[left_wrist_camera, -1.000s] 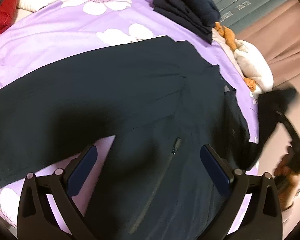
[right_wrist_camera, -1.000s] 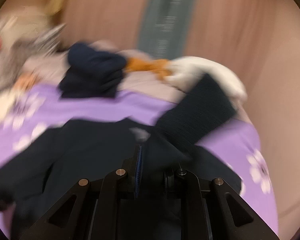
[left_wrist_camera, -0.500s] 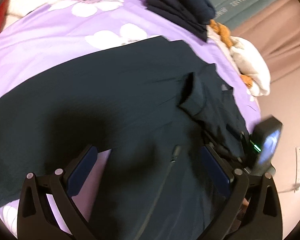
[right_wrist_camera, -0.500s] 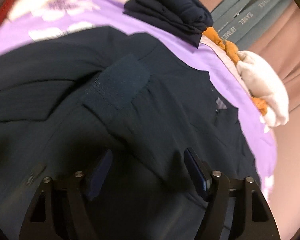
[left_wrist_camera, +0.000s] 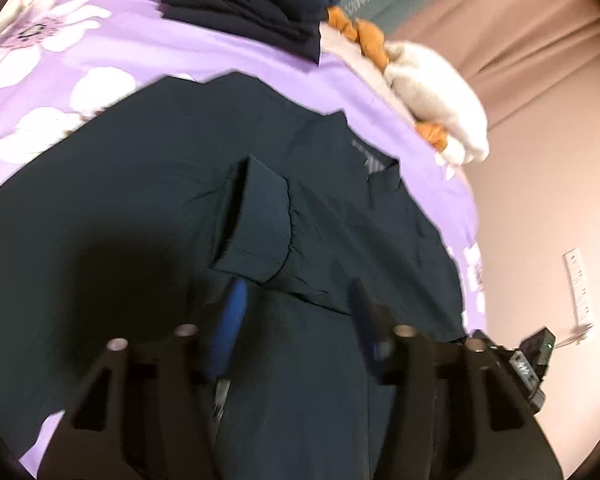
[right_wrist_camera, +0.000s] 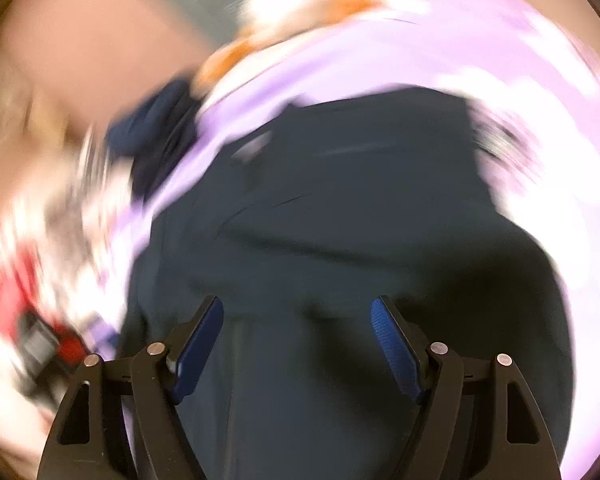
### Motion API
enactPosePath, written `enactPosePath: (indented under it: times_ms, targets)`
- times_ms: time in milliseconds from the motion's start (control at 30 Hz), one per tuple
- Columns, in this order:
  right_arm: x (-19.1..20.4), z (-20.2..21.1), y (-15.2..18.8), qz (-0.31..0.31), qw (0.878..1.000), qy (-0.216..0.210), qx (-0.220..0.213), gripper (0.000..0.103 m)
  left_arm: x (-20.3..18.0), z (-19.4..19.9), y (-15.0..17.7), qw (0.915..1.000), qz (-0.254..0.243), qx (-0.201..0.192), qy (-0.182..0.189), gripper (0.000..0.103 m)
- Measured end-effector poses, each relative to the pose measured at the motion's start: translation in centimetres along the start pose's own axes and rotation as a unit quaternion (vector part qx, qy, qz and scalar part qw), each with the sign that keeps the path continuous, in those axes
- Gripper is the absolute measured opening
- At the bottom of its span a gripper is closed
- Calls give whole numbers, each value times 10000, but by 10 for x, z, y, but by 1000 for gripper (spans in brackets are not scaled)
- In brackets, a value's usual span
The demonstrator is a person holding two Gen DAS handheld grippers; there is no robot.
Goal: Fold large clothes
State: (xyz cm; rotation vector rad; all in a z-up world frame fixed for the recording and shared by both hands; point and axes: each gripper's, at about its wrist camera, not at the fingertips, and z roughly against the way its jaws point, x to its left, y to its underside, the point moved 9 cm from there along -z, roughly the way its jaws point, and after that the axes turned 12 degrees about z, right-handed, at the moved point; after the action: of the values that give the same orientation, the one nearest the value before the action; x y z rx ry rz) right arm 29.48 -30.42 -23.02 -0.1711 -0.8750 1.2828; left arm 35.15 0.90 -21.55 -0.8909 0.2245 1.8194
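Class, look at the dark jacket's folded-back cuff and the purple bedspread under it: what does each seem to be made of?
Cuff: probably ribbed knit, matte; fine parallel ridges and a stitched hem show. Purple bedspread: likely smooth woven cotton or polyester with printed white flowers; it lies flat, without sheen.

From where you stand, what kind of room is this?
Probably a bedroom. A dark jacket lies spread on a purple flowered bedspread, folded dark clothes and a white bundle sit at its far edge, and a pink curtain hangs behind.
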Motion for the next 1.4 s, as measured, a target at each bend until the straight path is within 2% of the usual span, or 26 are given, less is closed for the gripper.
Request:
enactPosePath:
  times_ms: [100,267,300,333,367,400,433,500,600,667,733,767,800,867,933,1000,1067,1200,1233,1267,1300,1400]
  targets:
    - [-40,6,4,-607,9980,4,-184,76,-3,-22,-2,9999,76,109,6,49]
    - [-43,-15,6,-1088,9932,-280,-297,76,-5,-40,-5,9997,198,106,35,52]
    - [-41,-24,3,-1236,9908,-390,-396,72,-4,-43,-5,9997,208,124,2,52]
    - [-41,-28,2,-1344,9885,-485,-492,66,-3,-46,-5,9997,209,134,-27,52]
    - [-44,-30,3,-1422,9870,-493,-559,47,-4,-47,-5,9997,201,128,-53,52]
    - [-47,-37,-1,-1519,9853,-401,-667,19,-4,-49,-5,9997,185,133,-101,52]
    - [-56,-38,-6,-1621,9835,-265,-761,8,-5,-52,-5,9996,167,162,-133,52]
    - [-73,-29,-9,-1891,9762,-137,-1057,5,-8,-57,-2,9995,80,225,-194,52]
    - [-98,-5,-2,-2173,9668,48,-1341,5,-6,-75,5,9976,-142,442,-522,52]
    - [-101,-14,2,-2171,9707,-23,-1026,5,2,-86,10,9959,-151,565,-690,52]
    - [-97,-17,3,-2138,9738,-143,-766,12,3,-84,10,9966,-167,517,-624,52]
    - [-95,-12,1,-2081,9753,-122,-728,19,4,-81,10,9965,-152,538,-618,52]
    - [-95,-2,-1,-1971,9776,-24,-737,27,4,-77,9,9964,-144,563,-611,52]
    - [-94,28,-7,-1550,9835,337,-871,32,3,-63,6,9967,-246,481,-599,52]
    - [-83,50,-22,-1003,9855,724,-1159,33,-3,-43,-4,9971,-443,184,-583,52]
    - [-69,54,-33,-521,9875,786,-1267,33,-13,-31,-16,9974,-507,-79,-501,52]
    - [-54,42,-37,-144,9908,720,-1137,33,-26,-29,-25,9972,-604,-217,-382,52]
    - [-29,-9,-44,393,9942,708,-715,33,-51,-55,-30,9963,-807,-82,-284,48]
    - [-27,-20,-44,452,9947,702,-603,33,-54,-65,-29,9959,-849,-46,-309,40]
    - [-24,-29,-45,489,9949,705,-538,33,-54,-72,-29,9956,-864,0,-354,24]
    - [-21,-36,-45,534,9949,712,-471,33,-51,-80,-26,9958,-810,73,-420,19]
    - [-26,-57,-43,542,9944,875,-247,33,-25,-97,-17,9948,-637,223,-767,17]
